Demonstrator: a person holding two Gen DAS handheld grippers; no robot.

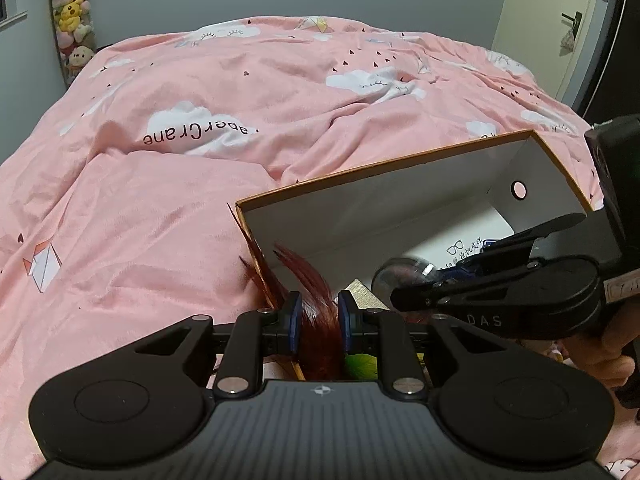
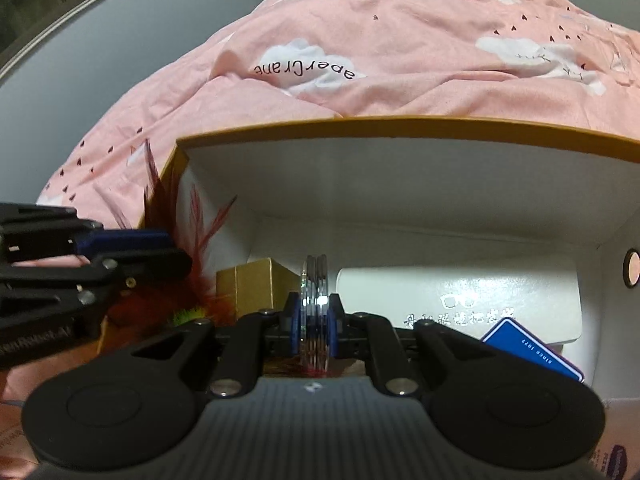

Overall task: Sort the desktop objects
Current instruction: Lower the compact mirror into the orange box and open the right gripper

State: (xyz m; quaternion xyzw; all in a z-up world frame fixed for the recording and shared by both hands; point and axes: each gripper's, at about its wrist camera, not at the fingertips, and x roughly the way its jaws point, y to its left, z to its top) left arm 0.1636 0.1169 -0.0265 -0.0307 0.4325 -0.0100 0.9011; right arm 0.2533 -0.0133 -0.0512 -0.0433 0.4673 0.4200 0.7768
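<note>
Feathers (image 1: 320, 332), dark red, sit pinched between the left gripper (image 1: 319, 322) fingers, over the near corner of the cardboard box (image 1: 380, 168); the right gripper (image 2: 316, 320) fingers clamp a clear disc (image 2: 316, 304) edge-on above the box floor. Lower both well inside before releasing, lest the feathers snag the rim.

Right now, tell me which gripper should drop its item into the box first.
Probably the right gripper: it holds the clear disc over the open box floor, while the left gripper grips the red feathers at the box's corner edge.
</note>
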